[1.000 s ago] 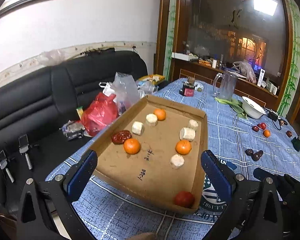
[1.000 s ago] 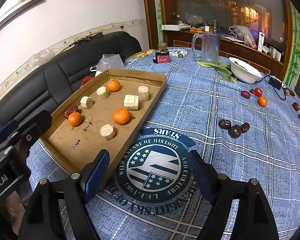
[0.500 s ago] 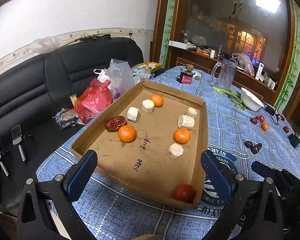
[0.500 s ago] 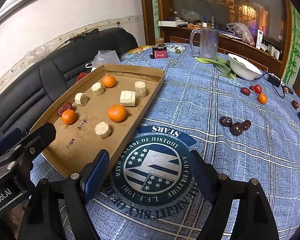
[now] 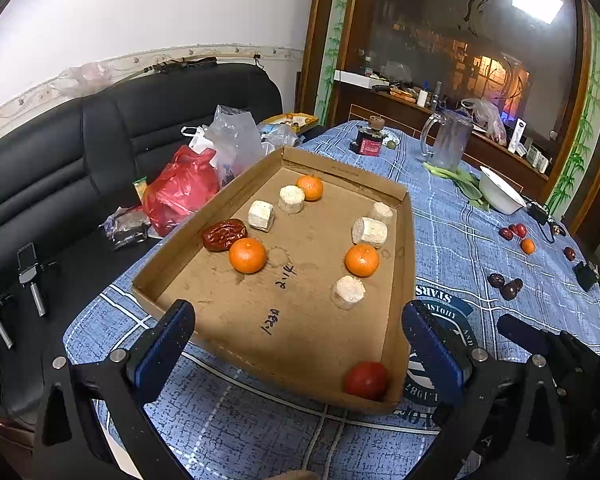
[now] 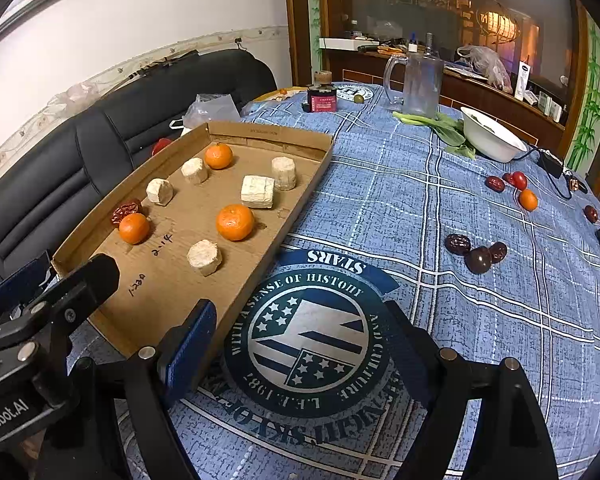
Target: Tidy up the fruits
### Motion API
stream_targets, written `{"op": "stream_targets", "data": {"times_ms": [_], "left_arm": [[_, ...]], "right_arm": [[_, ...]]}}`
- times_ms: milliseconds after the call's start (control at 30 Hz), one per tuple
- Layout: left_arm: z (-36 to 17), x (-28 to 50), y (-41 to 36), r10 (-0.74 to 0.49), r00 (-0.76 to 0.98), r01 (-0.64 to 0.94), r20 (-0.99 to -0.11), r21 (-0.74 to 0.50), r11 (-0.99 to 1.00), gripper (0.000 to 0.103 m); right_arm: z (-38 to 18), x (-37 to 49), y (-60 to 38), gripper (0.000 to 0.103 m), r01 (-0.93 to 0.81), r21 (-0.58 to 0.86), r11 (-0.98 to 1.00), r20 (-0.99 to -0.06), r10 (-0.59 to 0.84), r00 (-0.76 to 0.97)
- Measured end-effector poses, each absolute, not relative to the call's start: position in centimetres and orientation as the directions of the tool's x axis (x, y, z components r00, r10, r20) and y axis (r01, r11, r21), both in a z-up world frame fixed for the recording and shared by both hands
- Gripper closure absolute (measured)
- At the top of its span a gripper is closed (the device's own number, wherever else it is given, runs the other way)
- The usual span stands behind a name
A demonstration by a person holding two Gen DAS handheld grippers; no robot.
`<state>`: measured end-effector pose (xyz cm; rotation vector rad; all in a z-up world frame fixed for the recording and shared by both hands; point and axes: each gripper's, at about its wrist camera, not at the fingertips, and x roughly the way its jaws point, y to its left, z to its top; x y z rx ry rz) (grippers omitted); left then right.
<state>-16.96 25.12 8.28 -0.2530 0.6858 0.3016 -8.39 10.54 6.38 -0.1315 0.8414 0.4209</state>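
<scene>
the left gripper (image 5: 300,344) hovers with its fingers spread wide and nothing between them, over the near end of the cardboard tray (image 5: 404,240). a red tomato (image 5: 366,380) sits in the tray's near right corner, just inside the gripper's right finger. further in lie three mandarins, the nearest (image 5: 247,255) touching a wrinkled red date (image 5: 224,234), plus five pale cut chunks (image 5: 348,292) scattered in two loose rows.

the right gripper (image 6: 300,352) is also wide apart and empty, poised over the round "stars" emblem (image 6: 308,344) printed on the blue plaid tablecloth (image 6: 420,200), just beside the tray's long right wall. its left finger overlaps the tray's near corner in the view. well ahead and to its right, a cluster of dark dates (image 6: 476,252) rests on the cloth, and farther off a small group of red fruits with one small orange (image 6: 527,199).

beyond these stand a white bowl (image 6: 492,140) with leafy greens (image 6: 440,128), a clear glass pitcher (image 6: 418,82) and a small dark jar (image 6: 322,96). a black leather sofa (image 5: 80,152) holding a red plastic bag (image 5: 180,188) runs along the table's left side.
</scene>
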Motion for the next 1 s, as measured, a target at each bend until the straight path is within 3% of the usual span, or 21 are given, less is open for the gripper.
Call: {"op": "stream_targets", "data": {"times_ms": [1000], "left_arm": [[6.9, -16.4, 25.6, 0.148, 0.716, -0.344, -0.683, -0.160, 0.925, 0.000]], "right_arm": [[5.7, -7.7, 11.7, 0.016, -0.420, 0.035, 0.907, -0.761, 0.296, 0.577]]}}
